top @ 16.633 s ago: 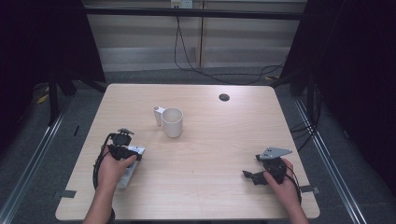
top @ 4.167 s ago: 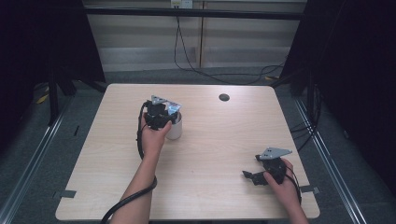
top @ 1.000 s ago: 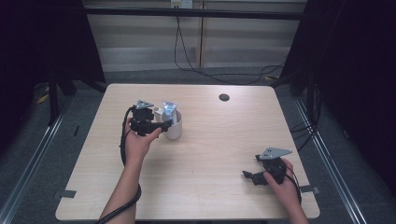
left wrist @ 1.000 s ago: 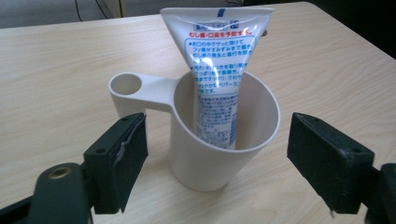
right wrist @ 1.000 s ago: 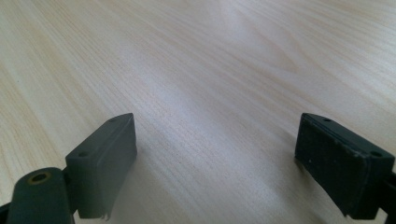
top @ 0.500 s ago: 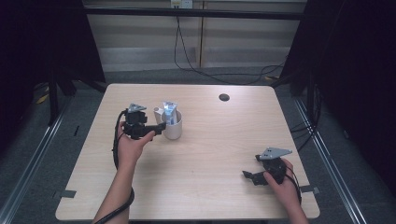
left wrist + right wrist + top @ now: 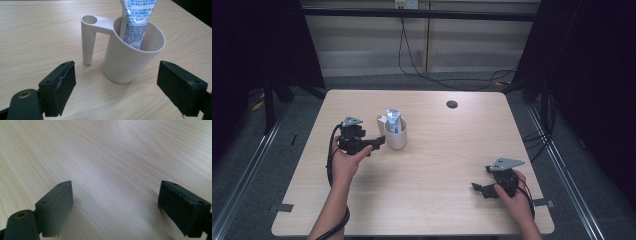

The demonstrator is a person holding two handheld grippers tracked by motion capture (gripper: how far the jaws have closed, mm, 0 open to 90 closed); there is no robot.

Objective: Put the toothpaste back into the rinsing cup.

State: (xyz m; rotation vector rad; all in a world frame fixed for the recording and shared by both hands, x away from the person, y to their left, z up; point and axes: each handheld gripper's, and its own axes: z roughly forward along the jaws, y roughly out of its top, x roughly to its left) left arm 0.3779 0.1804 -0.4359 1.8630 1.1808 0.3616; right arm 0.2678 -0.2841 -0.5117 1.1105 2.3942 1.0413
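High view: a white cup (image 7: 396,136) stands upright on the left half of the table (image 7: 447,150), a blue-printed tube (image 7: 393,120) leaning inside it and sticking out above the rim. The left gripper (image 7: 373,143) sits just left of the cup, its jaws pointing at it, spread wide and holding nothing. In the left gripper view the cup (image 7: 130,55) stands a little ahead of the jaws, between their lines and nearer the right one, with the cup's hollow handle (image 7: 88,40) toward the left jaw; neither jaw touches it. The tube (image 7: 136,18) rests against the far inner wall. The right gripper (image 7: 479,189) rests near the table's front right corner, well apart from the cup, jaws equally wide and empty over bare wood. Judging by this, the tube is placed and the left gripper's step is to clear away: best done by drawing straight back and low, keeping the jaws spread so neither clips the handle or tips the cup.
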